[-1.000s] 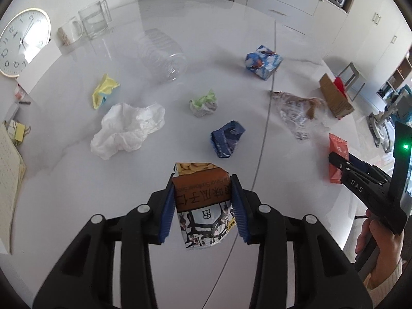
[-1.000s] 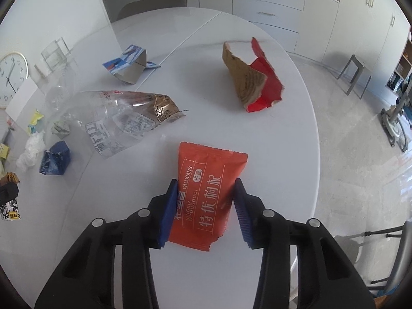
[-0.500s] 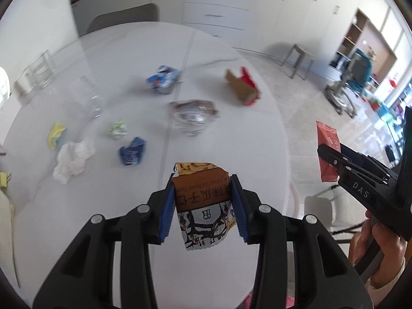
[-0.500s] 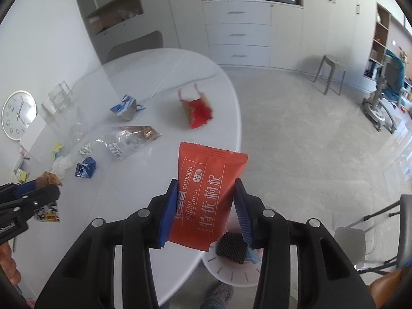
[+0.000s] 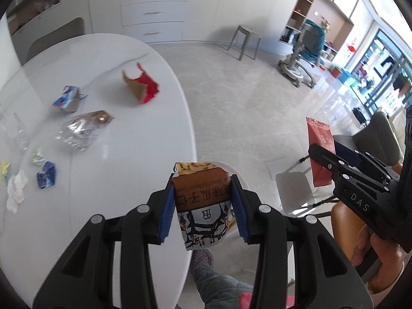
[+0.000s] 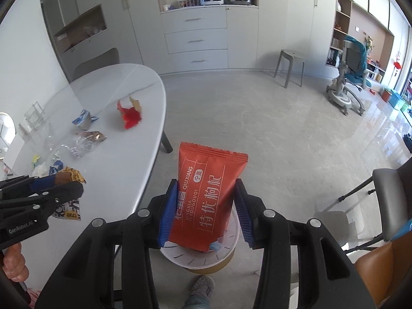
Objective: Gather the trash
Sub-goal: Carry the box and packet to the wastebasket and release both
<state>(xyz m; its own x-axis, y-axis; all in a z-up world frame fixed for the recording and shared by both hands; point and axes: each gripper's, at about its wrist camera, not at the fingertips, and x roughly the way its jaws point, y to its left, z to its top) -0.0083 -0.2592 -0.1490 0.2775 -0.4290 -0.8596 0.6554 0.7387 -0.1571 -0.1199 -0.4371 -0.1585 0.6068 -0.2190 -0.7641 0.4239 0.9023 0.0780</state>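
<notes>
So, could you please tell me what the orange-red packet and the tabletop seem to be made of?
The orange-red packet looks like matte plastic film: smooth printed face and a serrated, crimped top seal. The tabletop looks like polished white stone or a stone-look slab, going by its glossy reflections and a faint grey vein; which one cannot be told.

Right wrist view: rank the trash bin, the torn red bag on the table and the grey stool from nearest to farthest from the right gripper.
1. Trash bin, directly under the right gripper.
2. Torn red bag, on the table to the left.
3. Grey stool, far across the floor, right.
</notes>
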